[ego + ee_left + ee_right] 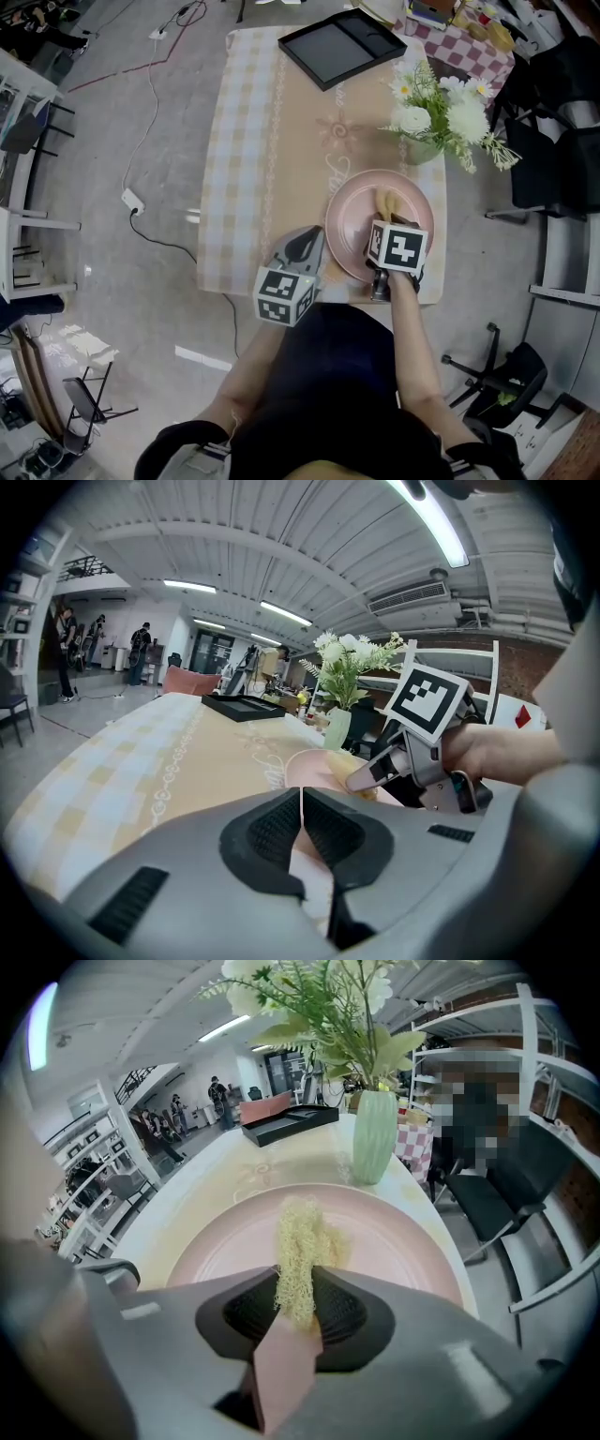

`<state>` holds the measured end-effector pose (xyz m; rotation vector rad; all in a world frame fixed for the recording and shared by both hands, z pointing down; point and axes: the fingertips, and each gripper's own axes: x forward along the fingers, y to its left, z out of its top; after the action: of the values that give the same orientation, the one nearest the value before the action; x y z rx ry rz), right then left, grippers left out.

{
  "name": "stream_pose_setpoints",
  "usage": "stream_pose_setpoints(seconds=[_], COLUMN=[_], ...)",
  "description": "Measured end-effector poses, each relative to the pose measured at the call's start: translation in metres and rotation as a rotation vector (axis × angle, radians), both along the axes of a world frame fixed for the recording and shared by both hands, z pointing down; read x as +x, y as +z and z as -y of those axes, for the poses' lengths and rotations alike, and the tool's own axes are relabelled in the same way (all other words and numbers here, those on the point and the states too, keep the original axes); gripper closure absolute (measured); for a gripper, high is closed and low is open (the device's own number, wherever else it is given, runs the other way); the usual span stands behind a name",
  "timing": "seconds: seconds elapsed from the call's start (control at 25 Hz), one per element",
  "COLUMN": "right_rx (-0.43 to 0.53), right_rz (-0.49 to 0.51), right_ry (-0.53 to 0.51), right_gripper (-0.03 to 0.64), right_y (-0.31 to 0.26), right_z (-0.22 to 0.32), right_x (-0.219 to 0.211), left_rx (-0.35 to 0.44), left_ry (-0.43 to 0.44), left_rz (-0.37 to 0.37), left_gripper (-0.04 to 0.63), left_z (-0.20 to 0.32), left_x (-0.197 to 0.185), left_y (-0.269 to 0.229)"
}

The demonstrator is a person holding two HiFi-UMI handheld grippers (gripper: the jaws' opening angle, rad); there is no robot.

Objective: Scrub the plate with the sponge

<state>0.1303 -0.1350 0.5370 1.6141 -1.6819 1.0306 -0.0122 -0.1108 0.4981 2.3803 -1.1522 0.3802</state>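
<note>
A pink plate (pixel 354 202) lies near the table's front right edge. My right gripper (pixel 386 217) is over the plate and shut on a yellow mesh sponge (pixel 387 202). In the right gripper view the sponge (pixel 300 1239) sticks out from between the jaws and hangs down onto the plate (pixel 398 1241). My left gripper (pixel 314 238) is at the plate's left rim. In the left gripper view its jaws meet in a thin line, with the pink rim (pixel 309 864) pinched between them. The right gripper (pixel 364 777) with the sponge (pixel 339 759) shows just beyond.
A green vase of white flowers (pixel 439 120) stands right behind the plate, also close in the right gripper view (pixel 373 1136). A black tray (pixel 342 45) lies at the table's far end. Chairs stand to the right of the table, and its front edge (pixel 281 292) is at my body.
</note>
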Motion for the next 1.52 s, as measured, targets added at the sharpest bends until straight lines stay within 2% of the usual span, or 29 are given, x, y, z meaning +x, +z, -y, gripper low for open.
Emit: stream_pose_setpoints(seconds=[1.52], right_rx=[-0.022], right_rz=[0.136], right_ry=[-0.126], right_gripper=[0.528], right_y=[-0.001], right_z=[0.016], right_x=[-0.069], left_rx=[-0.018], left_ry=[-0.046], left_rz=[0.002], left_gripper=[0.578], left_z=[0.007], left_x=[-0.023], left_y=[0.006])
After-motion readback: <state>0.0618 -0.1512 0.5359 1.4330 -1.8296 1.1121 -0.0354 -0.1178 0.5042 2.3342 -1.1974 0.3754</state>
